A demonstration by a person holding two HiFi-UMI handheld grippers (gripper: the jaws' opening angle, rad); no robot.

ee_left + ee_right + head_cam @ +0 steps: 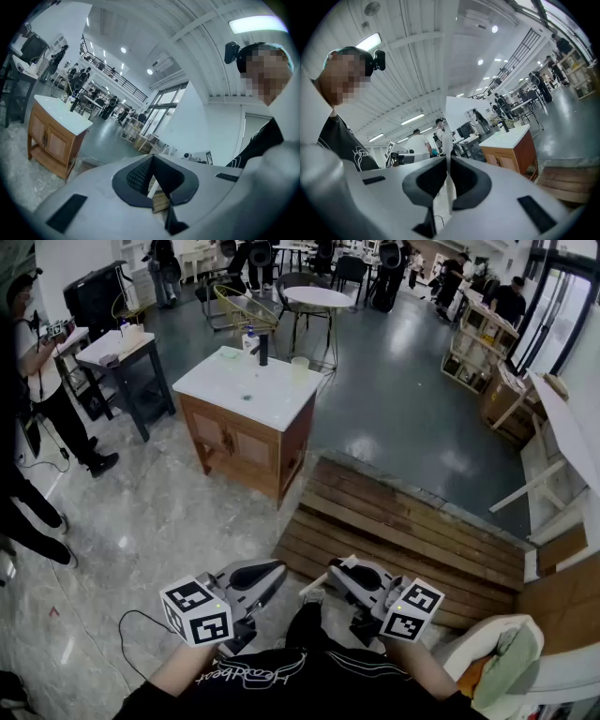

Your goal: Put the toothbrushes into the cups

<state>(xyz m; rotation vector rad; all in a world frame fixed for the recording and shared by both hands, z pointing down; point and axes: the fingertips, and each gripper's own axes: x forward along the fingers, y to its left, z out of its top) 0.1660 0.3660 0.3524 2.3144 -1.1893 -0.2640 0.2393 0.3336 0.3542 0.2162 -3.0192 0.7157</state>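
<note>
Both grippers are held close to my body, level, with their tips facing each other. My left gripper [280, 571] [153, 181] has its jaws closed on a thin white toothbrush handle [153, 186]. My right gripper [334, 568] [447, 180] is shut on a thin white toothbrush handle [449, 187] that stands upright between its pads. A bit of white [314, 592] shows between the two tips in the head view. Far ahead, a pale cup [300, 366] stands on the white-topped wooden vanity [246, 390] next to a black tap [262, 349].
A low slatted wooden platform [403, 521] lies between me and the vanity's right side. People stand at the left [37, 381] by a small dark table [117, 352]. A round table with chairs [317, 298] is behind the vanity. A cable [131, 634] trails on the tiled floor.
</note>
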